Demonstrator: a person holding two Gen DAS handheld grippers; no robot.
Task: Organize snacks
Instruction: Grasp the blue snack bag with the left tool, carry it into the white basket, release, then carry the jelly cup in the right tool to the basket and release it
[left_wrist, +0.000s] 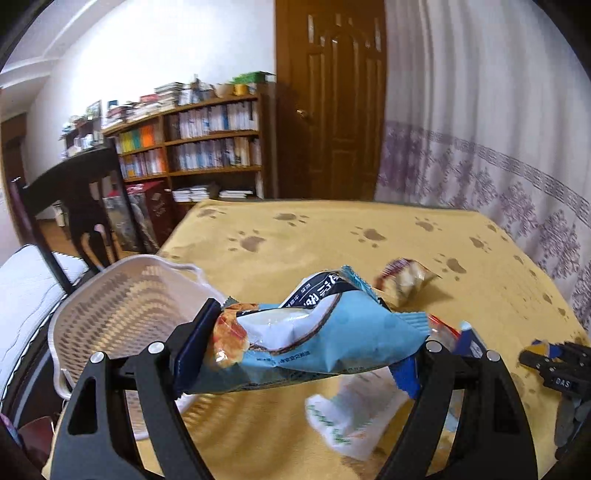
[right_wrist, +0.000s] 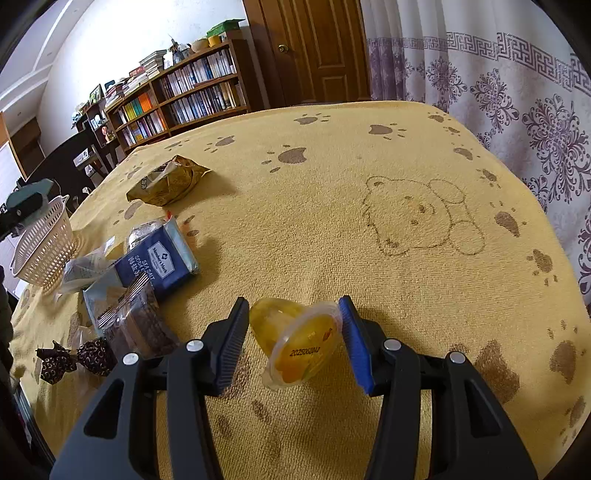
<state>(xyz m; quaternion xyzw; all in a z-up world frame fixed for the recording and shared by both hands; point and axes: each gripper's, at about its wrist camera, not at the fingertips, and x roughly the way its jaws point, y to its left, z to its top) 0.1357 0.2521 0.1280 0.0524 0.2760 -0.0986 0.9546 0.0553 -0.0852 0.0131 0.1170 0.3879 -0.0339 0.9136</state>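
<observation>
left gripper (left_wrist: 314, 343) is clamped across a blue snack packet (left_wrist: 317, 336), lifted beside the white basket (left_wrist: 122, 295), likely for dropping in; right gripper (right_wrist: 293, 339) straddles a yellow jelly cup (right_wrist: 295, 339), jaws apparently touching, grip unclear

blue snack packet (left_wrist: 314, 332) aloft beside white basket (left_wrist: 122, 306), tilted jelly cup (right_wrist: 295, 341)
</observation>
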